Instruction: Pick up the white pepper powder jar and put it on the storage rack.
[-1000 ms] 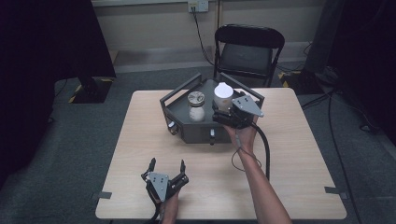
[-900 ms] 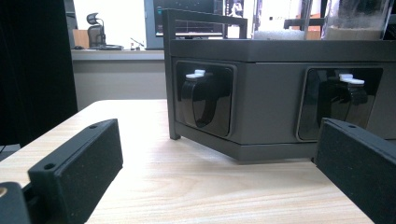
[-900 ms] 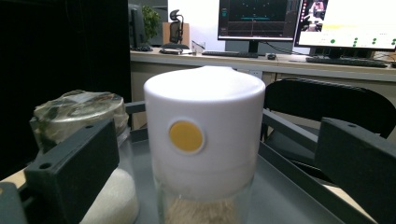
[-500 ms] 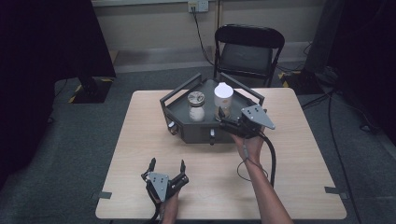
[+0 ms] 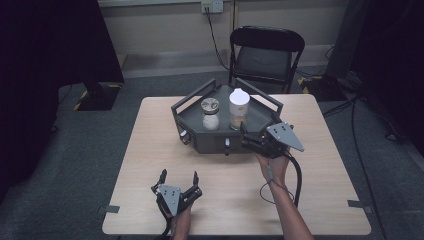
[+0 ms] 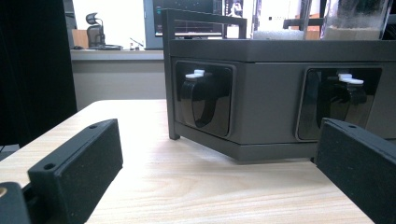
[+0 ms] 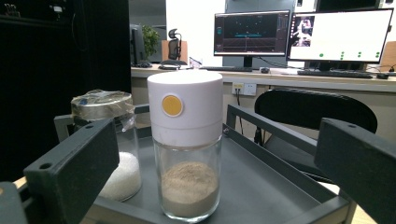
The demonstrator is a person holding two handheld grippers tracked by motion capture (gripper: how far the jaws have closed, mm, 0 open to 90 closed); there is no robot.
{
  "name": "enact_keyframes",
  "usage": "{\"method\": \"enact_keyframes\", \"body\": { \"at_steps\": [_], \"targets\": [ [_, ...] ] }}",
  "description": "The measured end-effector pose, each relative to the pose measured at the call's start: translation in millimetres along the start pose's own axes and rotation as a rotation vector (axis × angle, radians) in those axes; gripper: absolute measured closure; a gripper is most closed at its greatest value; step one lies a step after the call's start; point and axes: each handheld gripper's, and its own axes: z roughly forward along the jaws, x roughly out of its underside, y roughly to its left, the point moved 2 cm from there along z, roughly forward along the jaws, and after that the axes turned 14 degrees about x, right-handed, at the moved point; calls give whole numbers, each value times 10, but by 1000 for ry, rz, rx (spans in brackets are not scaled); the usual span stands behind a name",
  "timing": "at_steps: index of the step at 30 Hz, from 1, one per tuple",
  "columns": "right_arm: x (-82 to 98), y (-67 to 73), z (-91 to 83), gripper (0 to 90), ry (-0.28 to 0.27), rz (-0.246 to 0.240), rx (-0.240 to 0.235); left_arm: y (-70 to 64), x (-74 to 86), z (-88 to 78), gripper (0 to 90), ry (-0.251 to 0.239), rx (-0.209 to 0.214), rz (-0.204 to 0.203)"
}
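Right gripper view: claw (image 7: 210, 186) apart before white-capped jar (image 7: 187, 144) holding brown powder.

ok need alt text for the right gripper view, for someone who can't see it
A glass jar with a white lid, holding brown powder, stands on a dark tray straight ahead of the right gripper, whose two black jaws are spread wide open and touch nothing. Beside it stands a foil-capped jar of white grains; behind are a black chair and lit monitors.
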Motion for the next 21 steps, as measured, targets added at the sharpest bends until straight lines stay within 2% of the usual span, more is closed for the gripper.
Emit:
{"method": "enact_keyframes", "body": {
  "at_steps": [2,6,8,14,21],
  "targets": [
    [16,-17,-32,0,-1,2,1,-4,0,0,5,0,-3,0],
    [41,-73,-92,0,16,48,-5,-4,1,1,3,-1,-3,0],
    [64,-90,-128,0,14,56,-8,-4,1,1,3,-1,-3,0],
    [122,-111,-259,0,8,52,-9,-4,2,1,2,-1,-3,0],
    [199,-146,-422,0,-9,42,13,-4,2,1,2,-1,-3,0]
  ]
}}
